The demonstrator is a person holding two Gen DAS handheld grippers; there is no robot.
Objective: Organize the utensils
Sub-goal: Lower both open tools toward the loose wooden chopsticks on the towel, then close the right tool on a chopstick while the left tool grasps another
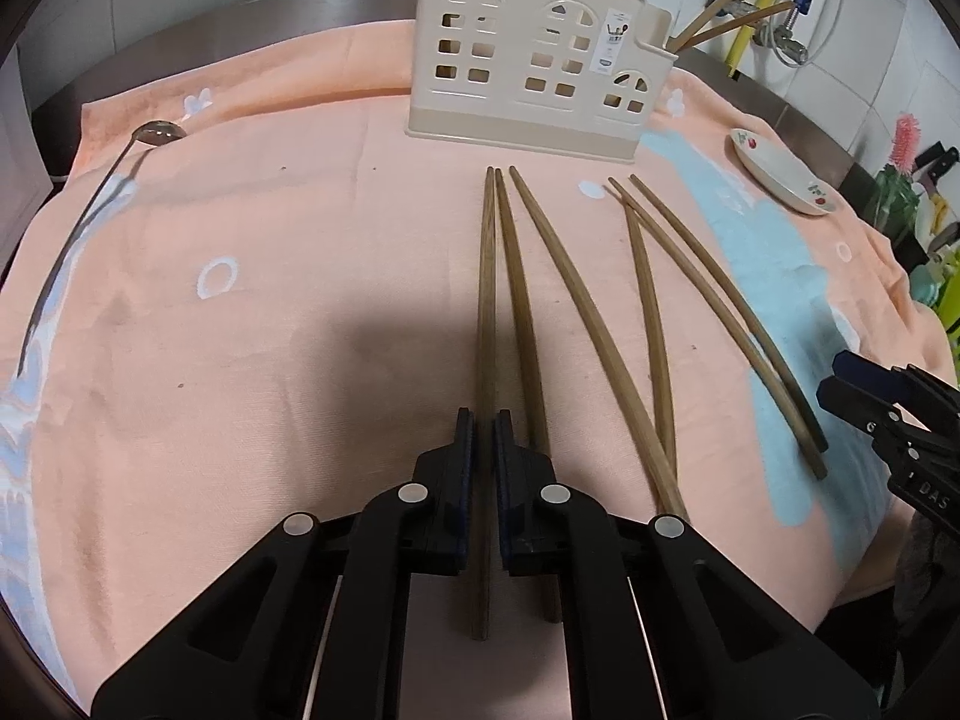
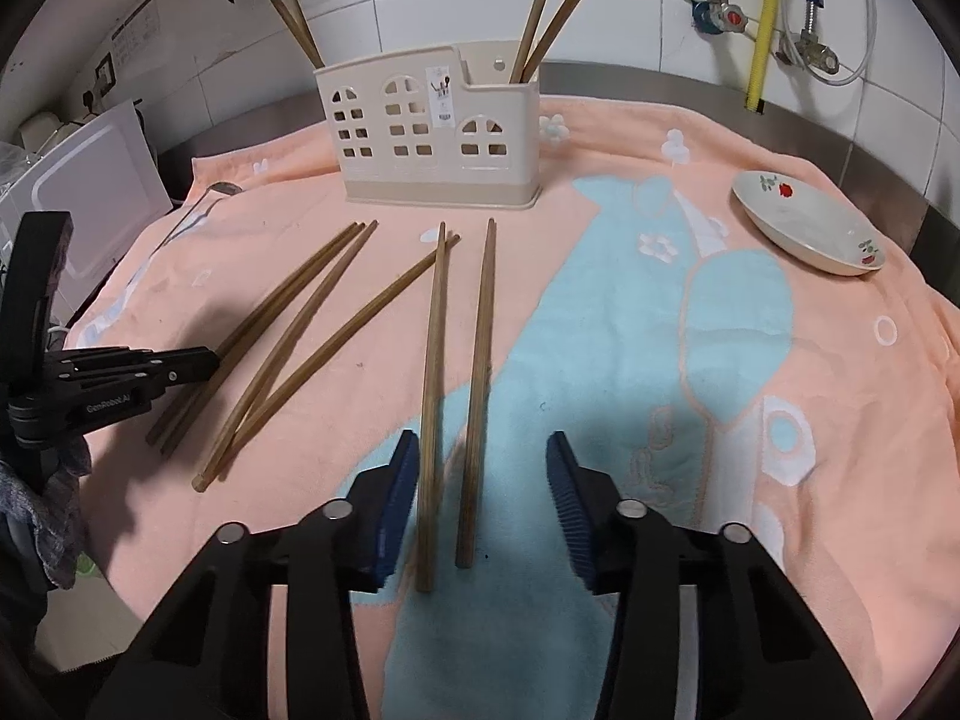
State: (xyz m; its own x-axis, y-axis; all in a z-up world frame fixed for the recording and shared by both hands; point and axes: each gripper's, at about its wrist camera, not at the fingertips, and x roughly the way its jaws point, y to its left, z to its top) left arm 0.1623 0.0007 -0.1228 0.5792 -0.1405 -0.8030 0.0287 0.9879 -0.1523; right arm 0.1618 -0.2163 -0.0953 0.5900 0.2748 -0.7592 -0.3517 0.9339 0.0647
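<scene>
Several brown wooden chopsticks lie on the peach towel in front of a cream utensil holder (image 1: 528,60), which also shows in the right wrist view (image 2: 441,132) with chopsticks standing in both ends. My left gripper (image 1: 483,438) is shut on one chopstick (image 1: 486,300) near its thick end, at towel level. My right gripper (image 2: 480,480) is open, its jaws straddling the thick ends of two chopsticks (image 2: 435,372) that lie on the towel. It also shows at the right edge of the left wrist view (image 1: 840,378).
A metal spoon (image 1: 84,222) lies at the towel's left edge. A white floral dish (image 2: 810,222) sits at the back right. A white appliance (image 2: 78,192) stands at the left. Pipes and valves (image 2: 762,18) run along the tiled wall.
</scene>
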